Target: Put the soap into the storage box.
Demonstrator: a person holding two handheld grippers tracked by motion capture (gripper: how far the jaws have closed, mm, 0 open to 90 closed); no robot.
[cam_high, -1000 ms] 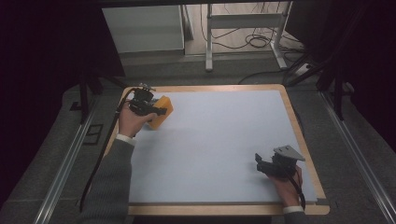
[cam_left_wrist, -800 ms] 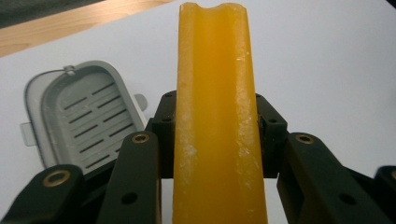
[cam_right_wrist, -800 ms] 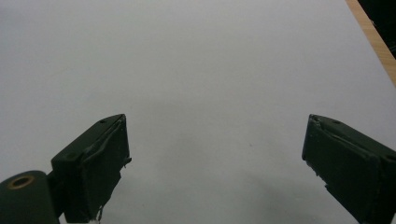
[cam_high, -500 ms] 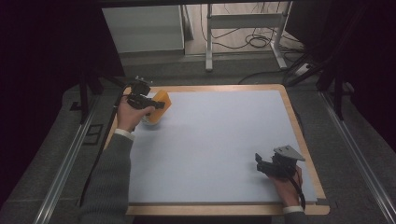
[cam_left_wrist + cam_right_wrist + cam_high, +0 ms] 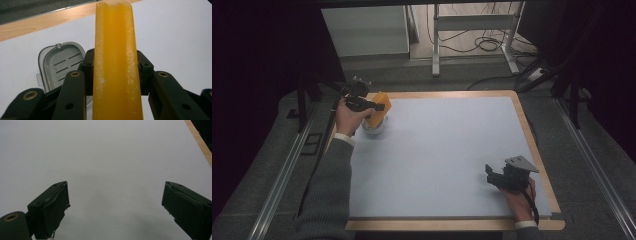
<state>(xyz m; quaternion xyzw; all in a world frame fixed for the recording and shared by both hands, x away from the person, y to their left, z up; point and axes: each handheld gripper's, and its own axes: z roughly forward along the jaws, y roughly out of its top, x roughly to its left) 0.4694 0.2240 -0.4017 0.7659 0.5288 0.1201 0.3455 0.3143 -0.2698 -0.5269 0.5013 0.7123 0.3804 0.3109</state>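
Resting low at the near right corner of the tabletop [image 5: 437, 165]: right hand-held gripper [image 5: 498, 176], backed by a hand at the wooden edge, wrist nearly level, pointing left and slightly away. Standing spread wide in the right gripper view, jaws with nothing but bare pale surface between them, a strip of wooden border [image 5: 198, 142] passing at the upper right.

Reaching along the left edge toward the far left corner: a grey-sleeved forearm [image 5: 329, 190], its hand wrapped around the left hand-held gripper [image 5: 371, 106], raised above the surface and aiming rightward. Pinching an orange block [image 5: 378, 109], tilted in the high view and sitting just above a small pale container [image 5: 374, 128].

Showing close up in the left gripper view: the orange block [image 5: 116, 62] running long and upright between the black jaws, pressed on both sides, its face carrying whitish scuffs and a shallow groove at the top. Lying below and left of it, on the tabletop, the grey container [image 5: 60, 66] with its slotted inside facing up and a thin wire loop at the rim; too small in the high view for such detail.
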